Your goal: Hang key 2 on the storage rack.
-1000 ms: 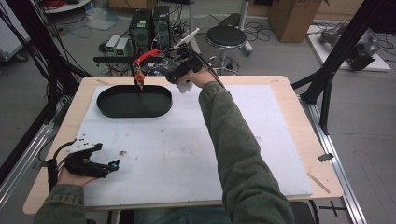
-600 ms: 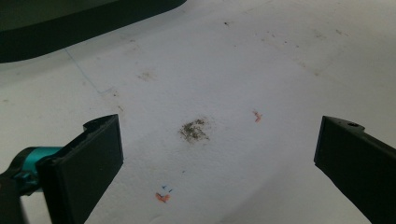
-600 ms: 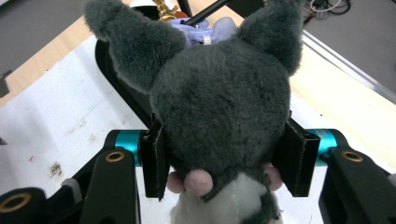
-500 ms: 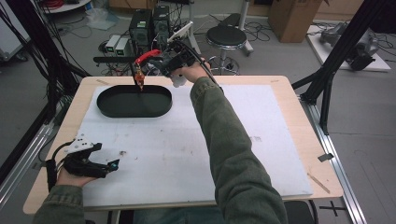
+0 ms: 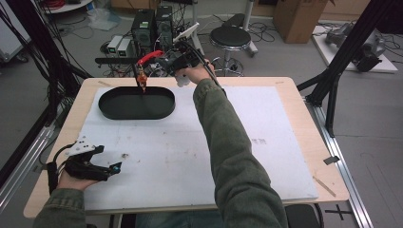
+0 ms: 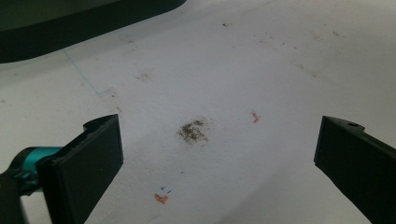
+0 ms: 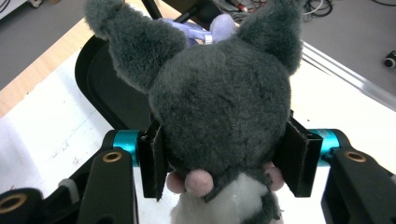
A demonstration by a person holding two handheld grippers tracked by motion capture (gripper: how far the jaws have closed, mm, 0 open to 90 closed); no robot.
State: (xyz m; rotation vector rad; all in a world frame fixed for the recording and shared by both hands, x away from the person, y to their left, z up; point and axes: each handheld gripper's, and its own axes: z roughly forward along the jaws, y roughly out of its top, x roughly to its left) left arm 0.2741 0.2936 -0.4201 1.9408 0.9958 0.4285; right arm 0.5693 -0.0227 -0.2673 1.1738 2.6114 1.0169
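Note:
A grey plush toy (image 7: 219, 102) with two ears, a pink nose and a white belly sits between the pads of my right gripper (image 7: 224, 158), which press on its head from both sides. The jaws have just been opening a little, with the toy still clamped between them. In the high view the right gripper (image 5: 180, 71) hangs over the table's far edge, just right of a black oval tray (image 5: 107, 111), with the toy's white part (image 5: 182, 80) below it. My left gripper (image 5: 111, 167) rests near the front left corner, jaws wide apart and bare (image 6: 219, 163).
A white mat (image 5: 266, 118) covers most of the wooden table (image 5: 309, 142). A red curved piece (image 5: 149, 57) sticks out left of the right gripper, with a small thing dangling over the tray. A stool (image 5: 230, 38) and computers (image 5: 152, 23) stand behind the table.
The right hand has shifted slightly toward the far edge with the plush toy in its grip. The left hand has not moved.

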